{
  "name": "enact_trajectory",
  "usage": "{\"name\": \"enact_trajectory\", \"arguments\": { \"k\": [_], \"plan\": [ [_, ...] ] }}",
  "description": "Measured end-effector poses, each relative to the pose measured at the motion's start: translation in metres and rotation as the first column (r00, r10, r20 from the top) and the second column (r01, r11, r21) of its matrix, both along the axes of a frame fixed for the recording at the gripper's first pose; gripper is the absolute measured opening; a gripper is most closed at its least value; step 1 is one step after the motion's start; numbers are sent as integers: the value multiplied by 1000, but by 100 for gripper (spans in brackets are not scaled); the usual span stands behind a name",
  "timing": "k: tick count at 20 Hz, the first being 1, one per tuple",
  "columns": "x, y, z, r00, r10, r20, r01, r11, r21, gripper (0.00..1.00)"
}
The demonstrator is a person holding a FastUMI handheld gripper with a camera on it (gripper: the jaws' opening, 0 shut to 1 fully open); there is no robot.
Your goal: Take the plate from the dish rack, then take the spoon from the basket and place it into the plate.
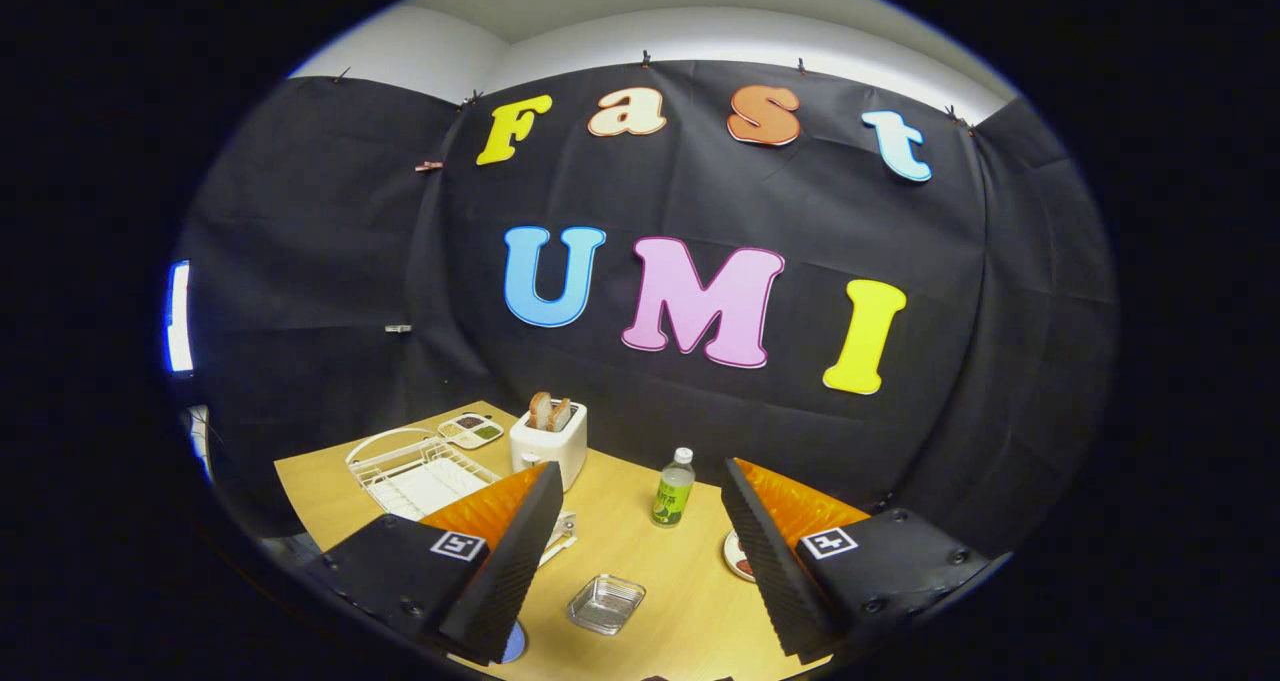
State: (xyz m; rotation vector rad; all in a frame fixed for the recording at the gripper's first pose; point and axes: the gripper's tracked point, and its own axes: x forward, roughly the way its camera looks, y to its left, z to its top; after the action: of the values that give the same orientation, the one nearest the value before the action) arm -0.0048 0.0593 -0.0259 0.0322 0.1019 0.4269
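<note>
My gripper (638, 467) is open and held above the wooden table (690, 601), with nothing between its fingers. The white wire dish rack (420, 471) stands beyond the left finger, near the table's left edge. Something flat and white lies inside it, and I cannot tell what it is. A round plate-like disc with a pale rim (736, 557) pokes out from behind the right finger. A bit of metal wire (562, 535) shows beside the left finger, the rest hidden.
A white toaster (548, 443) holding bread slices stands beyond the rack, and a small divided tray (470, 429) lies behind it. A green-labelled bottle (674, 489) stands ahead between the fingers. A clear square glass dish (606, 603) lies below the gripper. A blue round edge (514, 645) peeks under the left finger.
</note>
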Motion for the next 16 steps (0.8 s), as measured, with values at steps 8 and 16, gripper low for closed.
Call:
{"name": "enact_trajectory", "arguments": {
  "k": [8, 16],
  "plan": [
    [-5, 33, 6, 987, 153, 51, -153, 988, -4, 98],
    [-23, 42, 9, 972, 222, 77, -223, 975, 6, 98]
  ]
}}
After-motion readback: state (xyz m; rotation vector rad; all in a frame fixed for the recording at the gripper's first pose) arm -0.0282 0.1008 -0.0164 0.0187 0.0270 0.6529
